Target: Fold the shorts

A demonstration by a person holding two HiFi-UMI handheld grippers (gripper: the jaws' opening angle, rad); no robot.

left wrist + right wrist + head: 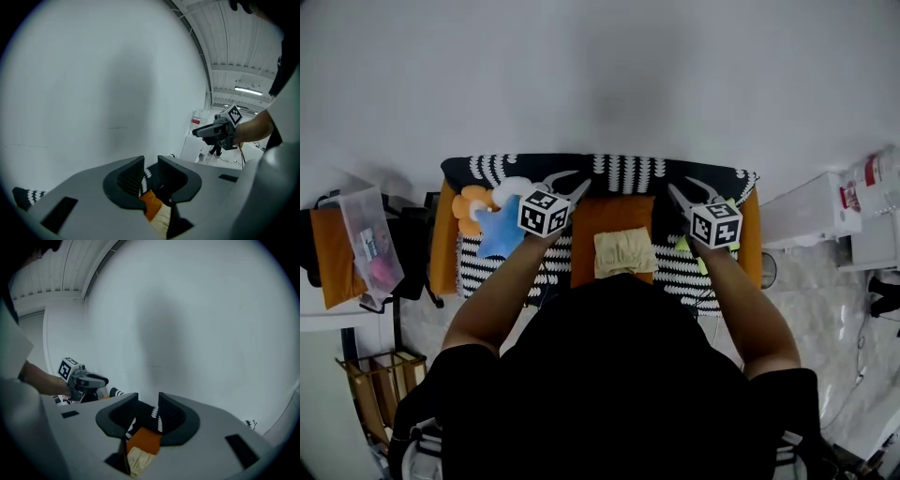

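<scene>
The cream shorts [623, 253] lie folded into a small bundle on an orange mat [613, 214] at the middle of the table. My left gripper [569, 191] hangs in the air to the upper left of the bundle, jaws apart with nothing between them. My right gripper [682, 194] hangs to the upper right, also open and holding nothing. In the left gripper view the gripper [151, 169] shows the mat [151, 205] and shorts [162, 221] below its gap. The right gripper view looks past the gripper [148, 405] down onto the mat [145, 439] and shorts [139, 459].
A black-and-white patterned cloth [623, 171] covers the table. An orange flower toy [471, 207] and a blue item [499, 232] lie at its left end. A clear plastic bag [367, 242] sits further left, a white cabinet [811, 211] to the right, a white wall behind.
</scene>
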